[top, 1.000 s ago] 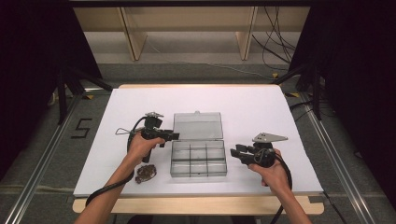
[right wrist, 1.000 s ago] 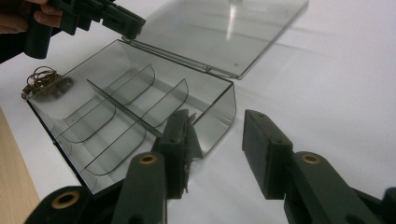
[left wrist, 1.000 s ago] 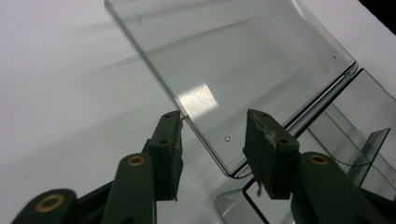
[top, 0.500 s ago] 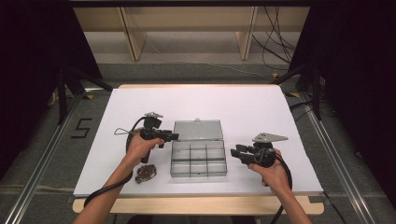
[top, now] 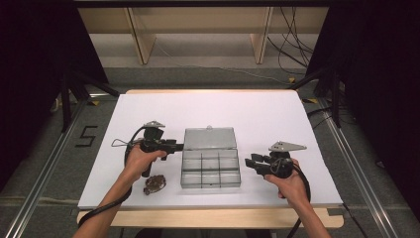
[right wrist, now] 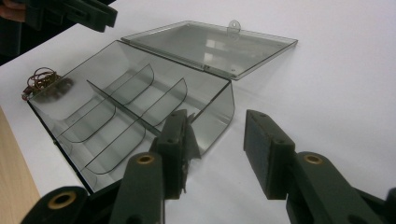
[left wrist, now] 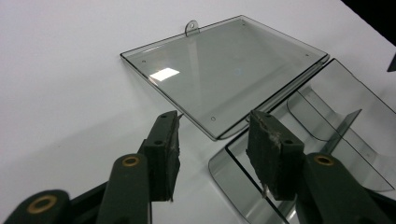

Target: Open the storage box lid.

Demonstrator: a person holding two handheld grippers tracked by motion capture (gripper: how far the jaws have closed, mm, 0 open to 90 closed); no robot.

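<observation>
A person sat at a table covered with a white sheet point(top: 247, 109), holding a two-jaw gripper in each hand. In the middle of the sheet lay a clear plastic organiser box point(top: 210, 168), its hinged lid point(top: 209, 138) thrown fully open and lying flat on the sheet beyond the tray. The tray was divided into six compartments, all of which looked empty.

The left gripper point(top: 174, 146) hung at the left corner of the box, where lid and tray meet at the hinge. In the left gripper view its jaws stood apart with nothing between them, and they had just been opening; the near edge of the lid point(left wrist: 224, 79) lay just beyond the pads point(left wrist: 167, 154). That fits a gripper that had let go of the lid once it lay flat.

The right gripper point(top: 253, 162) waited just beside the right wall of the tray. Its jaws were also apart and empty, framing the tray's corner point(right wrist: 219, 116) in the right gripper view, probably ready to steady the box.

A small tangle of brown rubber bands point(top: 155, 184) rested on the sheet near the left hand point(top: 141, 161), beside the tray's front left corner and apart from it. They looked like the likely contents for the open compartments, placed within easy reach of the left gripper.
</observation>
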